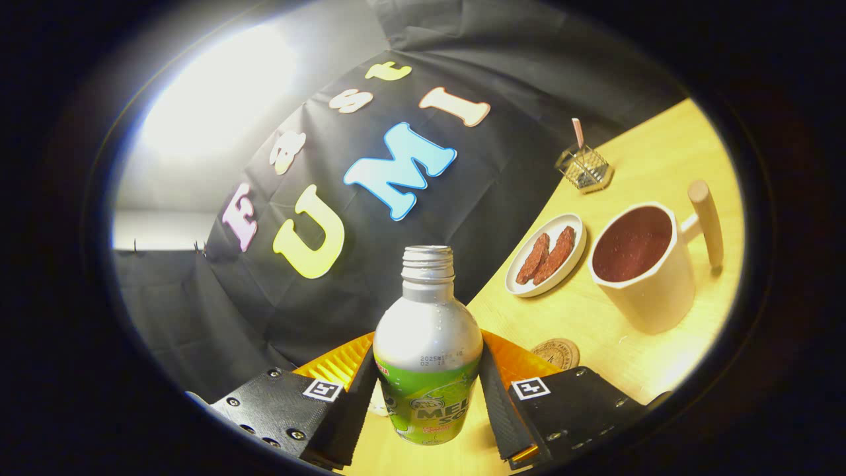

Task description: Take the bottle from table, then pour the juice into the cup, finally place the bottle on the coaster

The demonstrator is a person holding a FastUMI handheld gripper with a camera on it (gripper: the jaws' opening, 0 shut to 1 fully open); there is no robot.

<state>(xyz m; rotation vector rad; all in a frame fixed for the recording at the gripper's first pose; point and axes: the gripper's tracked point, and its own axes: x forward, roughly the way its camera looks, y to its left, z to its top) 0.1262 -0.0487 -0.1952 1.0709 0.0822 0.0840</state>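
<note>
- Clamped on the bottle [427, 350] is the gripper [427, 390]: in the gripper view both fingers are pressed against the sides of the bottle, one on each side of its lower body.
- The bottle is held between the fingers, with its neck pointing away from the camera. A silver upper part and a green label on the lower part are seen.
- No cap is seen on the bottle; the threaded neck is open at the top.
- The whole scene is seen tilted, so the table [661, 158] appears as a slope to the right of the bottle.
- The cup [644, 264] stands on the table, beyond the right finger and well apart from the bottle. It is a light cup with a wooden handle on its far side, and a dark red liquid is seen inside it, almost up to the rim.
- The coaster [556, 354] is a round brown disc. It lies flat on the table just beside the right finger, between this finger and the cup, and it is partly hidden by the finger.
- A small white plate [574, 228] with two brown pieces of food on it is placed just beside the cup.
- A small wire holder [585, 168] with one thin stick in it is seen further back on the table, near the black wall cloth.
</note>
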